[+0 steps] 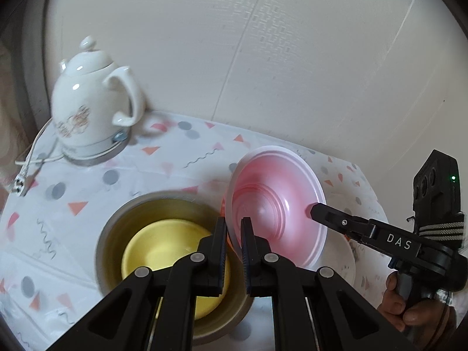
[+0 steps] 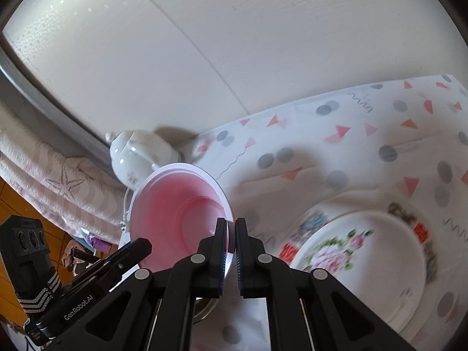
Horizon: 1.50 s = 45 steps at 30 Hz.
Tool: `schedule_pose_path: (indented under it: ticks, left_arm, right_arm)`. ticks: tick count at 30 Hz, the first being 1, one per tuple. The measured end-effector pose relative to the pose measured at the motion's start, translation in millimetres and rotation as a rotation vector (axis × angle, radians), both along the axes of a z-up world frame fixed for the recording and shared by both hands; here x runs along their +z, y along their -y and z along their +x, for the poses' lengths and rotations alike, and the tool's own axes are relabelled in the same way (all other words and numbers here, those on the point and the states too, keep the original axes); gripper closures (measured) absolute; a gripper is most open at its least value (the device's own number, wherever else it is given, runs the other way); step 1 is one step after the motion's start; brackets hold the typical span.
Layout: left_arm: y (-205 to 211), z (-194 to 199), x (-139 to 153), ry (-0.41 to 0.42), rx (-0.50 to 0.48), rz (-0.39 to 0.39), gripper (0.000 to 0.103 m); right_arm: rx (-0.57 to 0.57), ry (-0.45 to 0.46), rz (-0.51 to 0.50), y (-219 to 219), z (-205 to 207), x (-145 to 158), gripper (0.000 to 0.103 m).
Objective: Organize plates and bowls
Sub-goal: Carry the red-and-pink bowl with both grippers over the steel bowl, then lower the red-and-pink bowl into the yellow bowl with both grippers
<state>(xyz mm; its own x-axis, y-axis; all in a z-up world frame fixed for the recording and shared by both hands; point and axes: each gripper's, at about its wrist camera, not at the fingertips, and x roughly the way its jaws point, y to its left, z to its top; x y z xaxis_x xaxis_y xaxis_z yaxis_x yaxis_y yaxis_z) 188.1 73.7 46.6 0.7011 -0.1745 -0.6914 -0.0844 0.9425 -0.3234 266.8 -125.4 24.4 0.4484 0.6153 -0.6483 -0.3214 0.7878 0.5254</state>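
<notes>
Evidently mid-carry: pink bowl [image 1: 278, 204] held off the table [image 1: 163, 158], tipped on edge, pinched by its rim on two sides. Left gripper [image 1: 234, 228] closed tight on the near rim; right gripper [image 2: 231, 234] likewise clamped on the opposite rim, rim wall between the pads in both wrist views. Below the left claw sits a metal bowl [image 1: 117, 228] with a yellow bowl [image 1: 163, 248] nested inside, toward the table's near edge. A flowered plate [image 2: 365, 257] lies just right of that stack, partly under the pink bowl. Judged step: bringing the pink bowl over to nest on the yellow one. Next move would call for levelling the bowl, centring it over the stack, lowering, then letting go with both claws together. Room: white kettle [image 1: 93, 102] with its cord [image 1: 35, 158] stands at the far left corner against the wall, well apart. Open cloth lies beyond the stack; plate rim close on the right, so little sideways slack there.
</notes>
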Motion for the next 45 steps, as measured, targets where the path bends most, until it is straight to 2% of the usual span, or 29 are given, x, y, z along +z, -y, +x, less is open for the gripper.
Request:
schedule_pose_path:
  ticks: [9,24,30,37,45]
  left_arm:
    - [-39,-39,-9,-0.005,0.019,-0.036,0.094]
    - [-88,-89,-42,-0.048,0.092,-0.108,0.094]
    - [-92,-84,-39,-0.038,0.104,-0.109,0.094]
    - [-85,-64,-36,-0.047,0.073,-0.113,0.094]
    - [-76,-46,-51,-0.099,0.046,-0.104,0.094]
  right_arm:
    - [0.045,-0.008,-0.001,-38,-39,-6,0.097]
    - [0.142,-0.045,-0.052,-88,-74,-29,0.097]
    - [0.149,-0.037,-0.057,-92,-73,-28,0.097]
    - [0.121,-0.023,-0.062,-85,-64,-22,0.097]
    - [0.091,-0.081,-0.095,-82,-43,-37,0.095]
